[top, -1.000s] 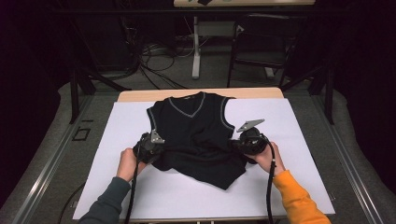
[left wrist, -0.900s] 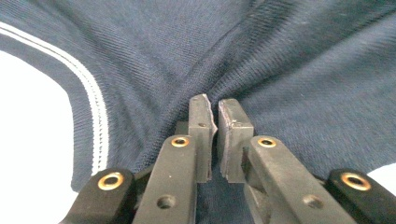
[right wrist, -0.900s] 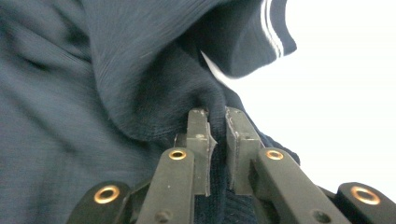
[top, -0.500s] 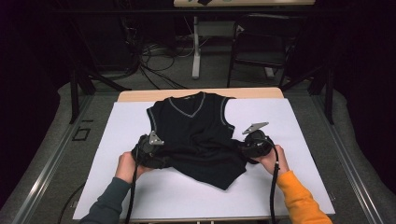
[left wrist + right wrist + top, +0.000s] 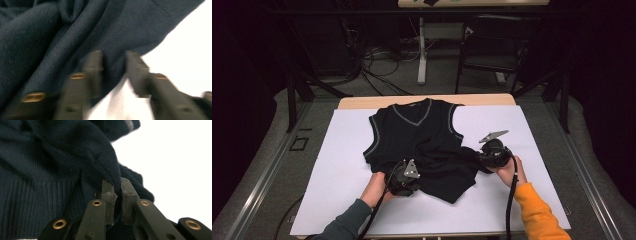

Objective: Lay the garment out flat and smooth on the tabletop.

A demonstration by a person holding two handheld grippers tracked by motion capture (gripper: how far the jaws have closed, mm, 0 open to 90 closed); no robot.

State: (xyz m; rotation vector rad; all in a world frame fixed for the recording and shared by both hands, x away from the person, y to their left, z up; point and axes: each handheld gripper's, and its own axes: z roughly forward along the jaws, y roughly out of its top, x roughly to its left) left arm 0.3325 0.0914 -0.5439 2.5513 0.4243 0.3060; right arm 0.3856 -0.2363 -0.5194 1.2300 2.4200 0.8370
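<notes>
Left gripper at the near left hem of the black vest, jaws just been closing; in the left gripper view the picture is blurred, a fold of dark knit stands between the jaws, pinched. Right gripper at the vest's right hem corner; right gripper view shows jaws nearly together, clamped on a bunched ridge of the ribbed hem, having just been closing too. Vest lies on the white sheet covering the table, V-neck toward the far edge, grey trim at neck and armholes. Lower half rumpled, hem skewed toward the near side between both grippers.
</notes>
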